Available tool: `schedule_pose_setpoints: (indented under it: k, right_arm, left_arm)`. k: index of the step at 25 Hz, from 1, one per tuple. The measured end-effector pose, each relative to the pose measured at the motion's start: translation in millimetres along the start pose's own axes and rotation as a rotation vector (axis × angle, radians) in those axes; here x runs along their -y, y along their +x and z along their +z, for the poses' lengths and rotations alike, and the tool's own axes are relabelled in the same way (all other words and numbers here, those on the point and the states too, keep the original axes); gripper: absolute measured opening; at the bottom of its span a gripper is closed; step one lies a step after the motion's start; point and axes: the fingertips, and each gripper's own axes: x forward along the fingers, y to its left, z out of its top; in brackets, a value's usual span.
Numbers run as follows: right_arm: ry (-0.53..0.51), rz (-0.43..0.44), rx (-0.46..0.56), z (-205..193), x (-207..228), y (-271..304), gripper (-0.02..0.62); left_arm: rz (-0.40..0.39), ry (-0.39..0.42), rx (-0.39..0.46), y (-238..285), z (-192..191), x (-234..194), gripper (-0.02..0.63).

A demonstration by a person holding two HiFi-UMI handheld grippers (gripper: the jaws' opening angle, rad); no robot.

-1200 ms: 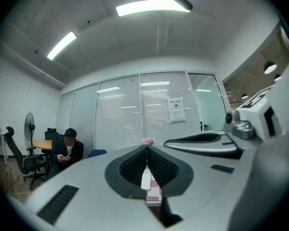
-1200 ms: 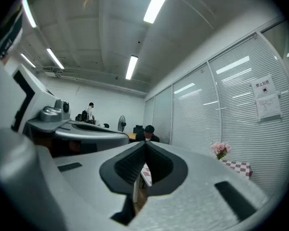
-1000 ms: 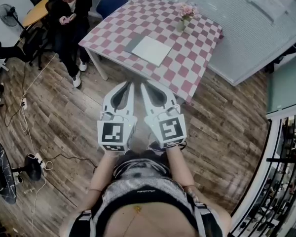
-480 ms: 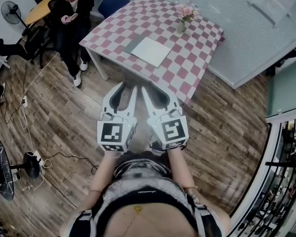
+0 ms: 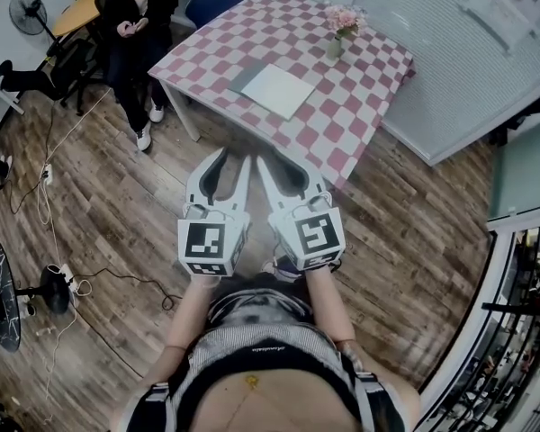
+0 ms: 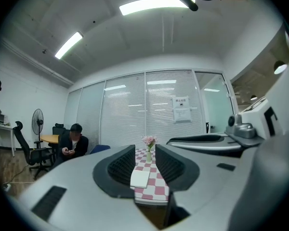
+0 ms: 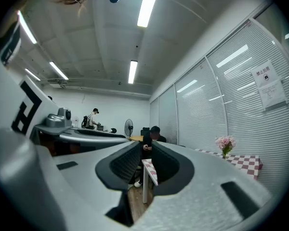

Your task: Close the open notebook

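Observation:
The open notebook (image 5: 277,91) lies on the pink-and-white checked table (image 5: 360,88), its white page up and a grey cover at its left side. Both grippers are held level over the wooden floor, well short of the table. My left gripper (image 5: 236,154) has its jaws opening, with nothing between them; in the left gripper view (image 6: 145,150) the notebook (image 6: 139,178) shows far off through the gap. My right gripper (image 5: 268,154) is open and empty, and in the right gripper view (image 7: 145,148) a corner of the table (image 7: 151,170) shows between its fingers.
A vase of pink flowers (image 5: 339,27) stands on the table behind the notebook. A seated person in black (image 5: 135,16) and a blue chair (image 5: 211,3) are at the table's far left. Fans (image 5: 0,300) and cables lie on the floor at left. Glass walls with blinds close the right.
The left gripper's jaws have spread apart from shut. Both grippers stay in about the same place in front of the person; the head view has shifted slightly.

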Motion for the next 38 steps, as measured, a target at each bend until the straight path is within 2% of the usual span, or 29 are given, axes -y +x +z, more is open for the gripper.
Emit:
schedule_pose_setpoints:
  k: [7,14,22,38]
  right_arm:
    - [-0.004,0.029,0.007,-0.9,0.4,-4.2,0.074]
    - [-0.004,0.036,0.018,-1.5,1.6,10.9,0.074]
    - [0.003,0.011,-0.009,-7.0,11.0,52.5,0.074]
    - [-0.014,-0.071,-0.001,-9.7,43.7,167.8,0.074]
  left_arm:
    - [0.031,0.016,0.013,-2.8,-4.6,3.3,0.106]
    - [0.043,0.010,0.023,1.9,-9.3,-11.7,0.106]
    - [-0.014,-0.025,-0.013,36.5,-13.1,-36.3,0.106]
    - [-0.100,-0.050,-0.007,125.3,-14.6,-120.6,0.106]
